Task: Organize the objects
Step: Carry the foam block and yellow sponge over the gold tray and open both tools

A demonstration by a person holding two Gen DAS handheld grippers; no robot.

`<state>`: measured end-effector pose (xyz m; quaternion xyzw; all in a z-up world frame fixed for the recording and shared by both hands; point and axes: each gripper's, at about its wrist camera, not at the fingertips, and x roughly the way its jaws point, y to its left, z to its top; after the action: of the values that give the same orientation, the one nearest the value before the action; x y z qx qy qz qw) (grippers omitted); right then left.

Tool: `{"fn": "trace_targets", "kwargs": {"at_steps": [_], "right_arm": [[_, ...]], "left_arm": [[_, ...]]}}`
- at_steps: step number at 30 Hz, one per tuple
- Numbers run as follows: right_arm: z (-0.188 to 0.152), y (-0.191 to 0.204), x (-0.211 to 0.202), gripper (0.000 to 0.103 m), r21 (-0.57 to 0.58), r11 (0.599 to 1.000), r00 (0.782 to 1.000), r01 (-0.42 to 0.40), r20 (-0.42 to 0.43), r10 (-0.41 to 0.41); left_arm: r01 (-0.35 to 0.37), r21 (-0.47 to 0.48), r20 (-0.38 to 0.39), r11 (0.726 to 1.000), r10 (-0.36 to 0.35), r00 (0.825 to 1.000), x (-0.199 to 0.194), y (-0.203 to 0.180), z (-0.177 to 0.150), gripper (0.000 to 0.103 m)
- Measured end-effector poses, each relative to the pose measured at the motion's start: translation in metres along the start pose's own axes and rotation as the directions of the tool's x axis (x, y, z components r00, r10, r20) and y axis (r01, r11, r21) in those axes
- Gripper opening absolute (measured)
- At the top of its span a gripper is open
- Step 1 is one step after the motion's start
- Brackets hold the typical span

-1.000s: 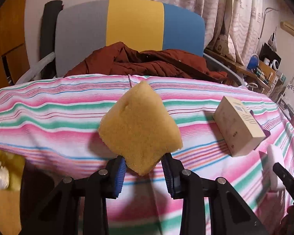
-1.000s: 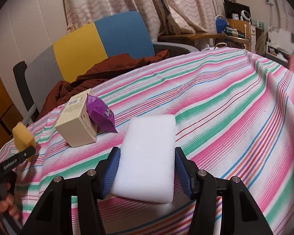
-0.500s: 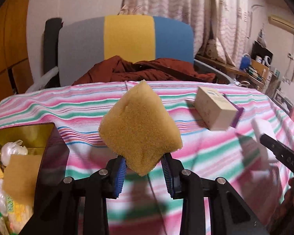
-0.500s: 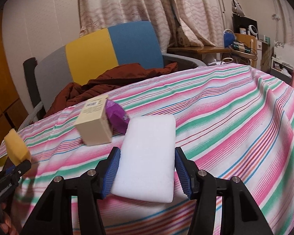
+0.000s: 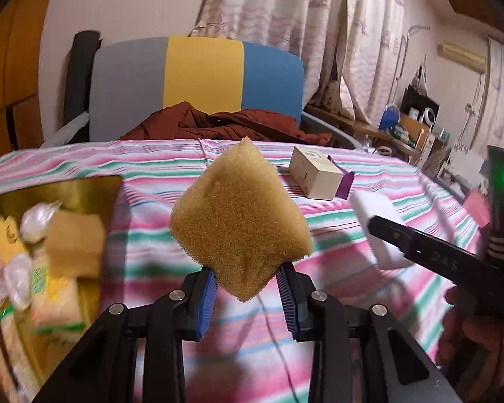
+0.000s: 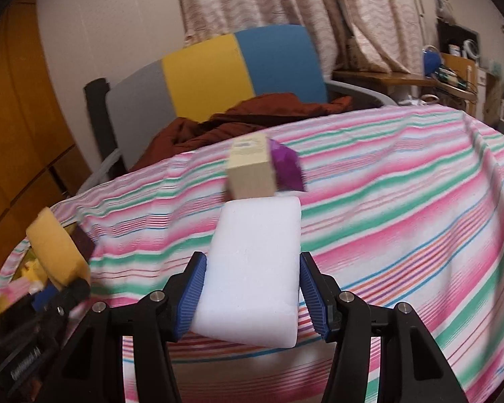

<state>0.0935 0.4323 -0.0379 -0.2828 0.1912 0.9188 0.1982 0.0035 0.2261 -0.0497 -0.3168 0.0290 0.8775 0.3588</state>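
Note:
My left gripper [image 5: 247, 294] is shut on a yellow-brown sponge [image 5: 240, 218], held above the striped tablecloth [image 5: 336, 235]. To its left a gold box [image 5: 94, 188] holds several sponges and wrapped items. My right gripper [image 6: 250, 290] is shut on a white foam block [image 6: 255, 268] and carries it over the cloth. In the left wrist view the white foam block [image 5: 376, 221] and the right gripper's arm appear at the right. In the right wrist view the yellow-brown sponge [image 6: 55, 247] shows at the far left over the gold box [image 6: 27, 265].
A beige carton [image 5: 314, 176] lies at the table's far side with a purple packet [image 5: 346, 184] beside it. Behind the table stands a chair [image 5: 198, 80] with grey, yellow and blue panels and a brown garment [image 5: 225, 124] on it. Cluttered shelves [image 5: 416, 127] line the right.
Both grippers have swung left across the table with their loads. The gold box has come into the left wrist view, and the carton has drifted right and farther off.

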Motion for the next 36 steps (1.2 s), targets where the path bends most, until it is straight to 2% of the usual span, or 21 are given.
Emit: {"fn": "trace_targets", "kwargs": {"at_steps": [5, 9, 14, 19, 23, 24, 28, 32, 34, 36], "right_arm": [[-0.002, 0.037, -0.012, 0.056, -0.034, 0.996, 0.996, -0.086, -0.014, 0.086], [-0.010, 0.074, -0.019, 0.056, -0.066, 0.983, 0.985, -0.171, -0.035, 0.169], [-0.015, 0.123, -0.024, 0.056, -0.117, 0.951, 0.957, -0.287, -0.074, 0.280], [-0.016, 0.170, -0.023, 0.056, -0.156, 0.911, 0.923, -0.381, -0.116, 0.366], [-0.014, 0.201, -0.016, 0.056, -0.177, 0.882, 0.896, -0.437, -0.167, 0.411], [-0.015, 0.209, -0.013, 0.056, -0.181, 0.874, 0.888, -0.451, -0.185, 0.420], [-0.017, 0.234, 0.002, 0.056, -0.181, 0.852, 0.861, -0.491, -0.249, 0.443], [-0.015, 0.257, 0.015, 0.056, -0.180, 0.838, 0.843, -0.515, -0.284, 0.457], [-0.013, 0.269, 0.021, 0.056, -0.192, 0.835, 0.842, -0.516, -0.293, 0.453], [-0.013, 0.283, 0.028, 0.057, -0.215, 0.829, 0.842, -0.517, -0.300, 0.448]], "left_arm": [[0.016, -0.082, 0.029, 0.997, -0.013, 0.999, -0.042, 0.030, -0.007, 0.034], [-0.017, -0.119, 0.042, 0.993, 0.022, 0.999, -0.070, 0.060, -0.013, 0.034], [-0.075, -0.157, 0.016, 0.985, 0.078, 0.997, -0.084, 0.096, -0.024, 0.034], [-0.079, -0.208, -0.059, 0.975, 0.068, 0.996, -0.075, 0.122, -0.036, 0.034], [-0.088, -0.229, -0.122, 0.970, 0.061, 0.991, -0.067, 0.132, -0.045, 0.035], [-0.078, -0.241, -0.124, 0.967, 0.049, 0.991, -0.067, 0.135, -0.047, 0.035], [-0.107, -0.221, -0.135, 0.969, 0.078, 0.988, -0.071, 0.137, -0.048, 0.035], [-0.137, -0.234, -0.152, 0.963, 0.103, 0.983, -0.075, 0.147, -0.050, 0.035], [-0.147, -0.231, -0.158, 0.962, 0.112, 0.981, -0.076, 0.152, -0.048, 0.035], [-0.127, -0.256, -0.160, 0.958, 0.087, 0.983, -0.076, 0.155, -0.047, 0.036]]}}
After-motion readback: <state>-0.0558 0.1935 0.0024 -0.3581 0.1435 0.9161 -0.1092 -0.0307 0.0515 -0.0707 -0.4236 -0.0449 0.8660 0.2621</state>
